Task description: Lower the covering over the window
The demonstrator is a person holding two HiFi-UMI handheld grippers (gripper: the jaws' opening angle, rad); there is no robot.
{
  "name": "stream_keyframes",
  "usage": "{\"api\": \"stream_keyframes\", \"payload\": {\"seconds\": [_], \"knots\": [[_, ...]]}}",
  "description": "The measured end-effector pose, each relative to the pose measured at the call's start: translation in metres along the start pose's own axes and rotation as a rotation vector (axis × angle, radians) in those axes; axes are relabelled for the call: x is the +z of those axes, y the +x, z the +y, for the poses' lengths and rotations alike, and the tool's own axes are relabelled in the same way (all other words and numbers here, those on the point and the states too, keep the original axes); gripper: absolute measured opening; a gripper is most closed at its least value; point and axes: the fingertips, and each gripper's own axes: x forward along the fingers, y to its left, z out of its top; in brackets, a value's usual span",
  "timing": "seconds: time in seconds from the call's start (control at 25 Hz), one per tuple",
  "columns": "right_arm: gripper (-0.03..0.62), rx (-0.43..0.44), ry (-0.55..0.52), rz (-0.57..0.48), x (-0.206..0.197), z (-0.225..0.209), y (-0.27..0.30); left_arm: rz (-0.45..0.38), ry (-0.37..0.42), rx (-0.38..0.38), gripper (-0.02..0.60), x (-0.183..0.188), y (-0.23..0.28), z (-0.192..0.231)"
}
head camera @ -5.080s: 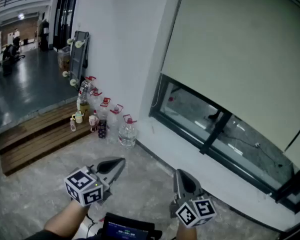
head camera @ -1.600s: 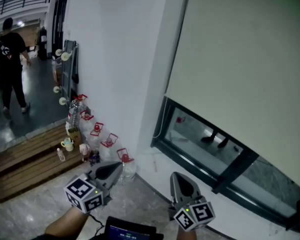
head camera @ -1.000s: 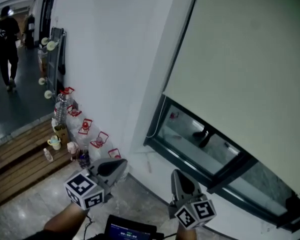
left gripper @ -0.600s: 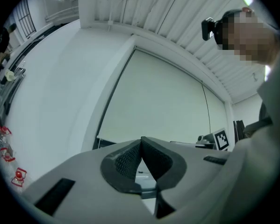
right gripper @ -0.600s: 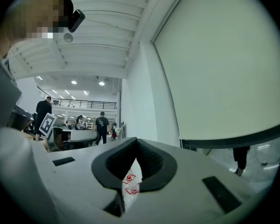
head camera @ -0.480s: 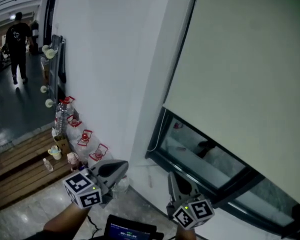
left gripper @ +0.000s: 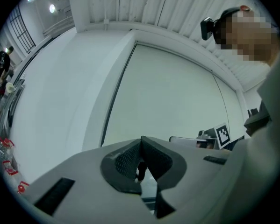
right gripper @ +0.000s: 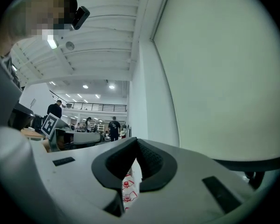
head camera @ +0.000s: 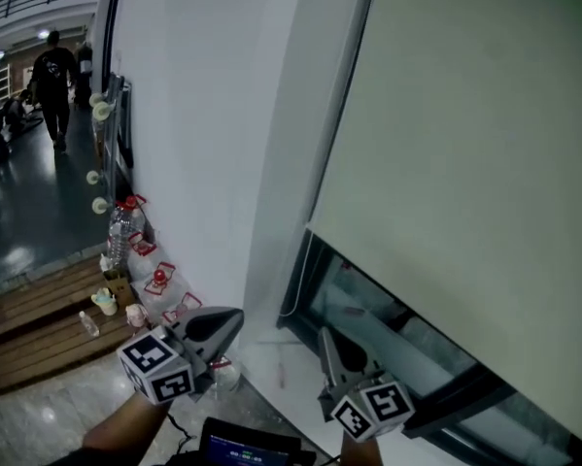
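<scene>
A pale beige roller blind (head camera: 465,153) covers the upper window, and its bottom edge slants from centre to lower right. Below it the dark-framed window glass (head camera: 368,311) is bare. A thin cord (head camera: 287,297) hangs at the window's left edge. My left gripper (head camera: 234,316) is shut and empty, and it points at the white wall left of the window. My right gripper (head camera: 322,335) is also shut with nothing held, just below the blind's lower left corner. The blind (left gripper: 172,101) fills the left gripper view above the closed jaws (left gripper: 140,141). In the right gripper view the blind (right gripper: 224,78) lies to the right of the closed jaws (right gripper: 136,141).
Water jugs with red handles (head camera: 159,280) line the foot of the white wall (head camera: 203,134). A low wooden platform (head camera: 33,330) with small bottles lies to the left. A person (head camera: 52,71) walks in the far hall. A dark device (head camera: 247,447) hangs at my waist.
Both grippers have moved toward the wall and window, which now look larger and closer. The blind's bottom edge sits at the same place on the window. The distant person has walked further off.
</scene>
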Motion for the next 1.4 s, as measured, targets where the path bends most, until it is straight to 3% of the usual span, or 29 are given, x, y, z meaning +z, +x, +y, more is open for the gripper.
{"api": "stream_keyframes", "payload": {"seconds": [0.28,0.56,0.92,1.16,1.4], "knots": [[0.009,0.031,0.028,-0.002,-0.007,-0.045,0.03,0.058,0.041,0.077,0.0,-0.008,0.039,0.023],[0.011,0.01,0.019,-0.029,0.001,-0.062,0.064,0.064,0.088,0.087,0.0,-0.005,0.064,0.049],[0.014,-0.028,0.006,-0.049,0.019,-0.08,0.14,0.064,0.102,0.025,0.0,0.01,0.083,0.112],[0.033,-0.053,-0.016,-0.048,0.032,-0.098,0.179,0.075,0.093,-0.038,0.0,0.015,0.095,0.129],[0.054,-0.071,-0.015,-0.028,0.044,-0.132,0.224,0.08,0.091,-0.049,0.0,0.017,0.107,0.147]]}}
